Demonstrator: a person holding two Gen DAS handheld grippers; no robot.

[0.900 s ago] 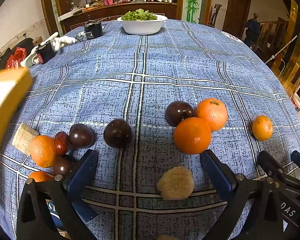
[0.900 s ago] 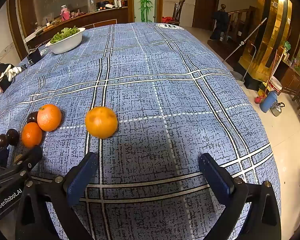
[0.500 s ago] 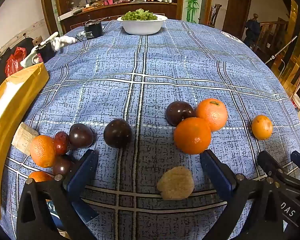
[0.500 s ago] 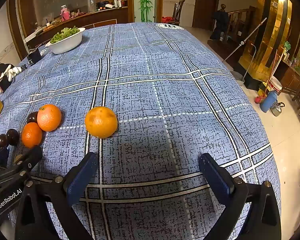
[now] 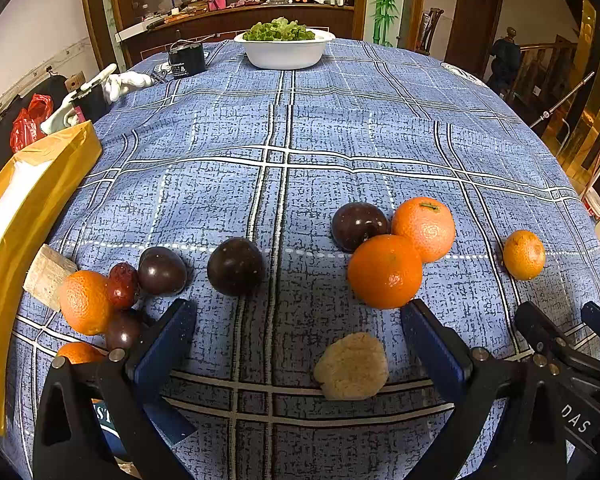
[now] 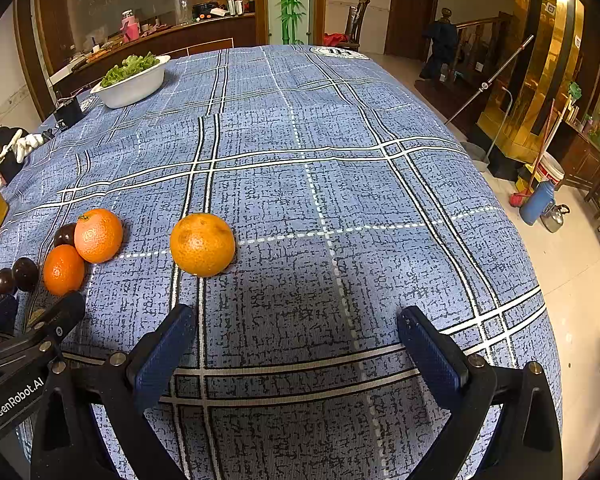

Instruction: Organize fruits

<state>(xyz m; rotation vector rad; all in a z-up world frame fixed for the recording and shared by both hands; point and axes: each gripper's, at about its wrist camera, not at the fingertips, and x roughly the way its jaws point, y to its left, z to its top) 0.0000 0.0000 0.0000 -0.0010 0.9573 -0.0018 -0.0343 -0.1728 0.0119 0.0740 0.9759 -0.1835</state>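
Fruit lies scattered on a blue checked tablecloth (image 5: pixel 340 132). Two oranges (image 5: pixel 385 271) touch a dark plum (image 5: pixel 358 225) right of centre. A lone dark plum (image 5: pixel 235 266) sits mid-table. At the left, an orange (image 5: pixel 85 301), a red date (image 5: pixel 122 285) and dark plums (image 5: pixel 162 270) cluster together. A tan walnut-like piece (image 5: pixel 352 366) lies between the tips of my left gripper (image 5: pixel 298 354), which is open and holds nothing. A single orange (image 6: pixel 202 244) sits ahead and left of my right gripper (image 6: pixel 296 350), also open and holding nothing.
A yellow-wrapped box (image 5: pixel 24 216) rests on the table's left edge beside a small wooden block (image 5: pixel 48 276). A white bowl of greens (image 5: pixel 285 48) and a black device (image 5: pixel 187 60) stand at the far end. The table's edge (image 6: pixel 540 280) drops off to the floor on the right.
The yellow-wrapped box at the left, blurred and close to the camera before, has come down onto the table's left edge. Both grippers and the fruit have stayed in place.
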